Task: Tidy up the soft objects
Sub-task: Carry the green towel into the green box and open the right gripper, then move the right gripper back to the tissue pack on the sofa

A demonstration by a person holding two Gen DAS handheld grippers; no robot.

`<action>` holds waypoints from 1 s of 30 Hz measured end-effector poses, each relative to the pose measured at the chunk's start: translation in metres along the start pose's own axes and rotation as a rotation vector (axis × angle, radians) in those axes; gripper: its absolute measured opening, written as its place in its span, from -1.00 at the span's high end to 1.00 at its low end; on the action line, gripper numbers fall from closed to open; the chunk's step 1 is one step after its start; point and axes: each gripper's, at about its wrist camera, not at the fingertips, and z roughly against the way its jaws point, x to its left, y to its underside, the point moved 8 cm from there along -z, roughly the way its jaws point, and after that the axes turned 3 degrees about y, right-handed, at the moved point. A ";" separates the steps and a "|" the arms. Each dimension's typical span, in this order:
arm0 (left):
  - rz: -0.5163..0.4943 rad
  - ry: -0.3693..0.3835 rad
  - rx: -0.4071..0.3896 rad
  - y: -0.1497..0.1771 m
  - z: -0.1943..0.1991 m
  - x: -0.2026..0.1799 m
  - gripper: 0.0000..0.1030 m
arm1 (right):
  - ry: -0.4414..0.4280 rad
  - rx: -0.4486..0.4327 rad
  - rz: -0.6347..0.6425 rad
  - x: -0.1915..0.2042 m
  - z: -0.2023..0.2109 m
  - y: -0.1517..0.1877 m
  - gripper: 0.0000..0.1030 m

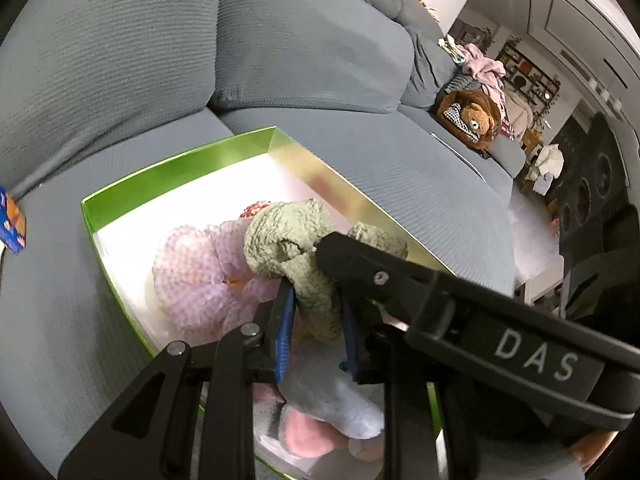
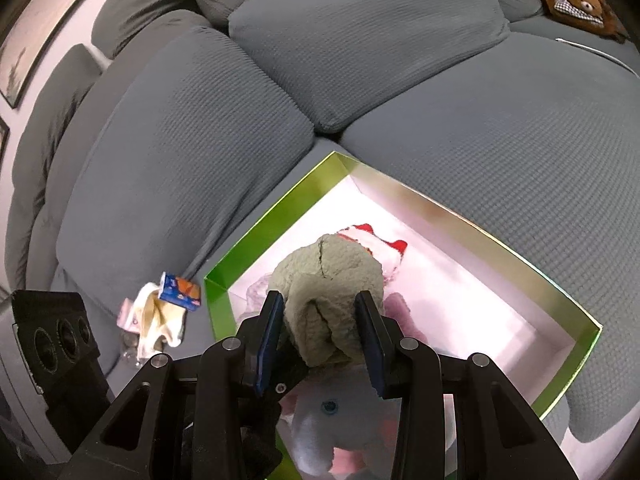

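A green box (image 1: 176, 158) with a white floor sits on the grey sofa (image 1: 120, 60). Both grippers hold one sage-green towel (image 1: 292, 236) above it. My left gripper (image 1: 316, 322) is shut on the towel's lower end. My right gripper (image 2: 320, 332) is shut on the same towel (image 2: 332, 276), and its black finger crosses the left wrist view (image 1: 360, 264). Under the towel lie a pink mesh pouf (image 1: 196, 276), a red and white item (image 2: 380, 248) and a grey and pink plush toy (image 2: 348, 424). The box shows in the right wrist view too (image 2: 276, 216).
A blue and orange packet (image 2: 180, 286) and a cream cloth (image 2: 156, 320) lie on the seat left of the box. A brown teddy bear (image 1: 476, 118) sits in a basket at the sofa's far end, with pink clothes (image 1: 484, 66) behind. A black speaker (image 2: 56, 336) stands at the left.
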 end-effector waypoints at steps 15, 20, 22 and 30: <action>0.075 0.022 -0.116 0.006 0.067 0.013 -0.61 | 0.026 -0.111 -0.007 0.001 0.028 -0.010 -0.31; 0.138 -0.024 -0.154 0.019 0.100 0.042 -0.72 | 0.035 -0.125 0.021 0.012 0.030 -0.009 -0.54; 0.169 -0.079 -0.165 0.028 0.116 0.059 -0.73 | 0.042 -0.132 0.040 0.018 0.030 -0.008 -0.62; 0.308 -0.244 -0.224 0.075 0.185 0.135 -0.90 | 0.069 -0.123 0.158 0.052 0.024 0.003 -0.79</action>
